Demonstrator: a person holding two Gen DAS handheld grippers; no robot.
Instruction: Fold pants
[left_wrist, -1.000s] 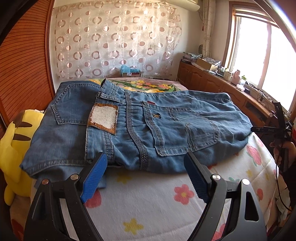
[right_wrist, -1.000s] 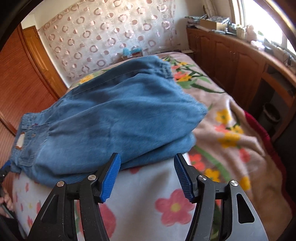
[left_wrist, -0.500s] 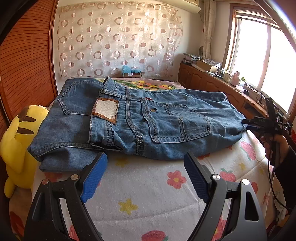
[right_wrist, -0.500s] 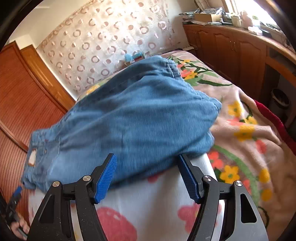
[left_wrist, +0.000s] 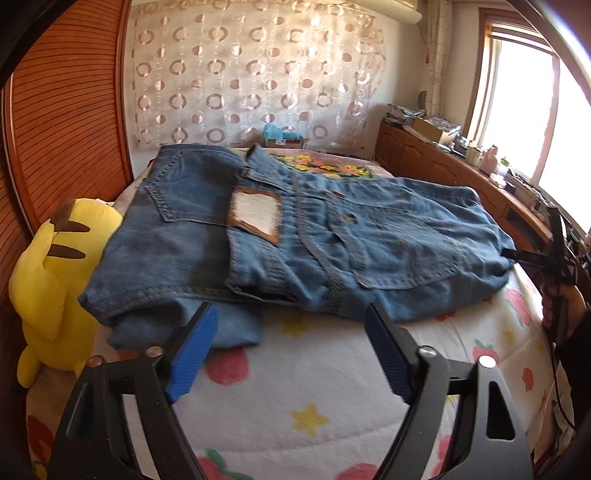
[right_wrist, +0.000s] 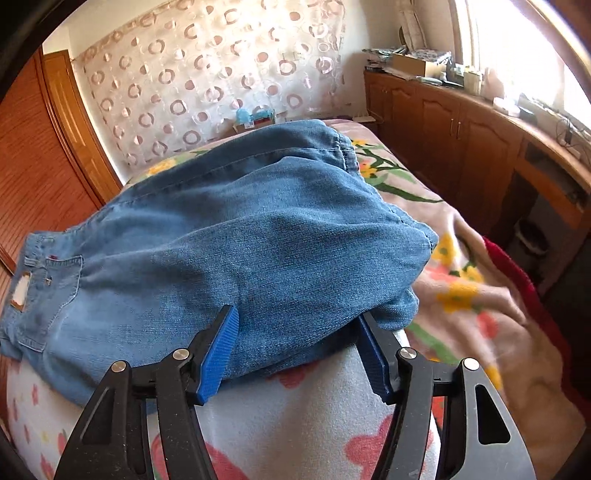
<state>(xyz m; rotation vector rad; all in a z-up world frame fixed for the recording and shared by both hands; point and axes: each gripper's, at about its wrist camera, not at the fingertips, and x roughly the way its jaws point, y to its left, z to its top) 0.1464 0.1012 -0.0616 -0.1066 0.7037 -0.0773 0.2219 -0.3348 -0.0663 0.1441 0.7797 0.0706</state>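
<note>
Blue jeans (left_wrist: 332, 240) lie folded across the bed, back pockets and a white waist patch (left_wrist: 255, 216) facing up. My left gripper (left_wrist: 290, 314) hovers just before their near edge. Its jaws are closing and nothing is between the blue pads; a denim corner lies beside the left finger (left_wrist: 192, 347). In the right wrist view the leg end of the jeans (right_wrist: 240, 240) bulges up. My right gripper (right_wrist: 297, 314) straddles its near fold, with denim between the closing jaws but not pinched. That right gripper (left_wrist: 554, 251) also shows at the jeans' right end, held by a hand (left_wrist: 567, 306).
A yellow plush toy (left_wrist: 51, 280) sits at the bed's left edge by a wooden wardrobe (left_wrist: 66, 129). The flowered blanket (left_wrist: 314, 406) covers the bed. A wooden cabinet (right_wrist: 461, 147) with clutter runs along the right wall, with a bin (right_wrist: 532, 236) beside it.
My right gripper has pushed forward so the jeans' fold now lies between its fingers. My left gripper drew back, then came closer to the jeans' edge again, its jaws slightly narrower.
</note>
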